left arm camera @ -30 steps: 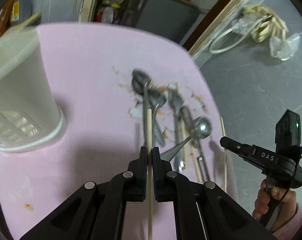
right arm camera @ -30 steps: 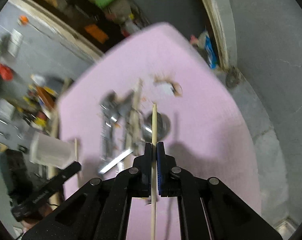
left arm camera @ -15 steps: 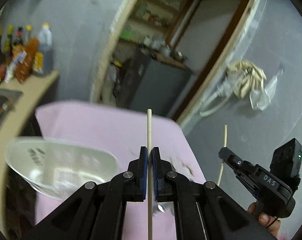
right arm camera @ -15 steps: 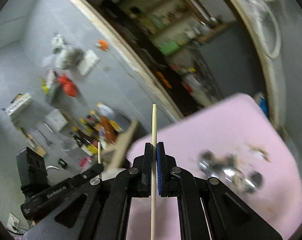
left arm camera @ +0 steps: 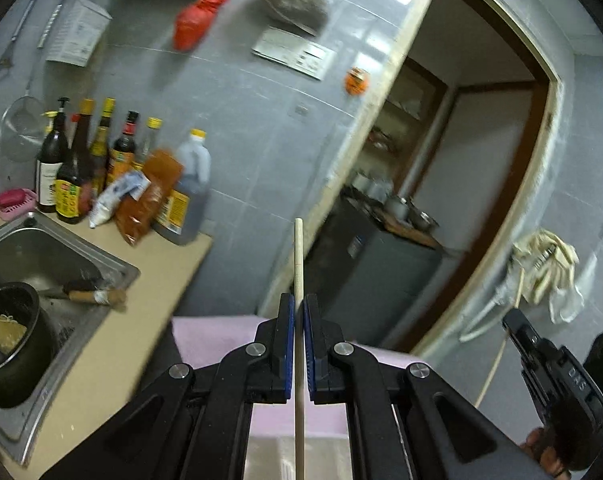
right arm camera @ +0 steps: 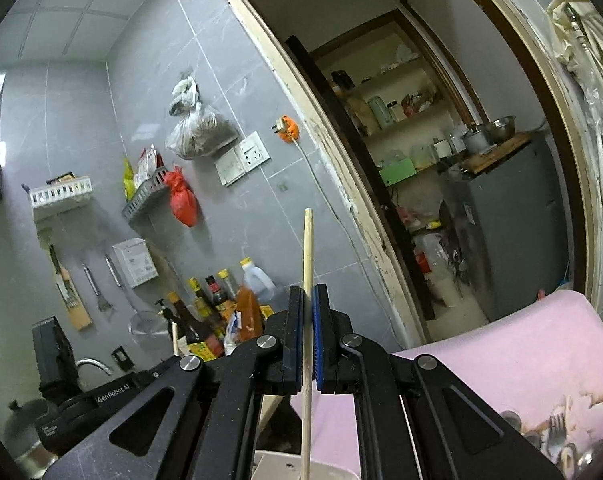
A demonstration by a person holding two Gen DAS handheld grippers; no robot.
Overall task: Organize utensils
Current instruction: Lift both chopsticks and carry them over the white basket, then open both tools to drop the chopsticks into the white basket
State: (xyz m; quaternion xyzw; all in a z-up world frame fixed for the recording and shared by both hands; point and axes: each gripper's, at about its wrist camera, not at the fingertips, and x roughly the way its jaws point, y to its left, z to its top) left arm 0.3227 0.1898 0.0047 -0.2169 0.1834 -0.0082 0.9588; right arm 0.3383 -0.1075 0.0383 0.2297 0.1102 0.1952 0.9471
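My left gripper (left arm camera: 297,300) is shut on a pale wooden chopstick (left arm camera: 298,256) that sticks straight out past its blue pads. My right gripper (right arm camera: 308,292) is likewise shut on a second chopstick (right arm camera: 308,248). In the left wrist view the right gripper (left arm camera: 511,320) shows at the right edge with its chopstick (left arm camera: 497,360) slanting up. Both are lifted above the pink table (right arm camera: 501,352). A white utensil holder (left arm camera: 273,456) lies just under the fingers. Spoons and a fork (right arm camera: 553,432) rest on the table at the lower right.
A steel sink (left arm camera: 53,248) with a black pot (left arm camera: 9,336) lies to the left, with sauce bottles (left arm camera: 101,160) on the counter behind. A doorway (right arm camera: 441,160) to a storeroom opens ahead. Bags and racks hang on the grey tiled wall.
Both grippers have risen from the table and tipped upward, each still gripping its chopstick. The views have swung from the tabletop utensils to the wall, sink and doorway.
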